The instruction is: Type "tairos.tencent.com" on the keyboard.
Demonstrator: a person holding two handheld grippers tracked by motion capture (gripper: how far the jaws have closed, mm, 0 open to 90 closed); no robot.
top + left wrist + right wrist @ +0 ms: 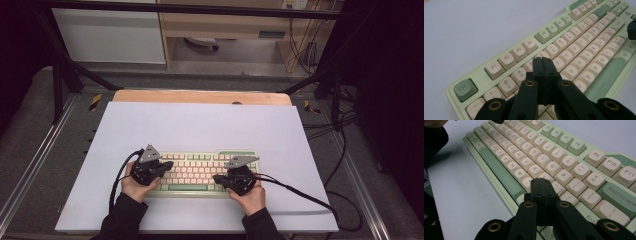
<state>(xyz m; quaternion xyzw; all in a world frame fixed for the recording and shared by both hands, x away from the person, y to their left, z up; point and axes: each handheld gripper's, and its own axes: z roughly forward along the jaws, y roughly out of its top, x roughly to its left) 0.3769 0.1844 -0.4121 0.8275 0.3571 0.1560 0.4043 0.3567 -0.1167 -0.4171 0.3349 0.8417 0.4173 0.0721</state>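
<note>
1. The keyboard (197, 172) lies flat on the white mat (200, 125), near the person's edge of it and roughly centred, with its long side running left to right.

2. The left gripper (167, 164) sits over the keyboard's left half. Its jaws are pressed together with nothing between them, and in the left gripper view (542, 60) the joined tip hovers low over the number row, near the 4 and 5 keys; whether it touches a cap I cannot tell.

3. The right gripper (216, 177) sits over the right half, jaws likewise pressed together and empty. In the right gripper view (541, 180) its tip stands over the keys just right of L and below P.

4. Handling, as a judgement: the keyboard looks like a stiff plastic slab, moderately light, unlikely to bend. The caps are smooth and rounded (a narrow tip could slide off a cap's edge onto its neighbour), so a press should come straight down on a cap's middle.

5. Each key gives under light pressure, so little force should be needed. Hard jabs could pop a cap or shove the whole board across the mat.

6. If the keyboard had to be moved, the pale green frame (480, 72) at its short ends would be the place to take hold, not the keys.

7. Containers: there are none on the mat, and nothing holds anything else.
</note>
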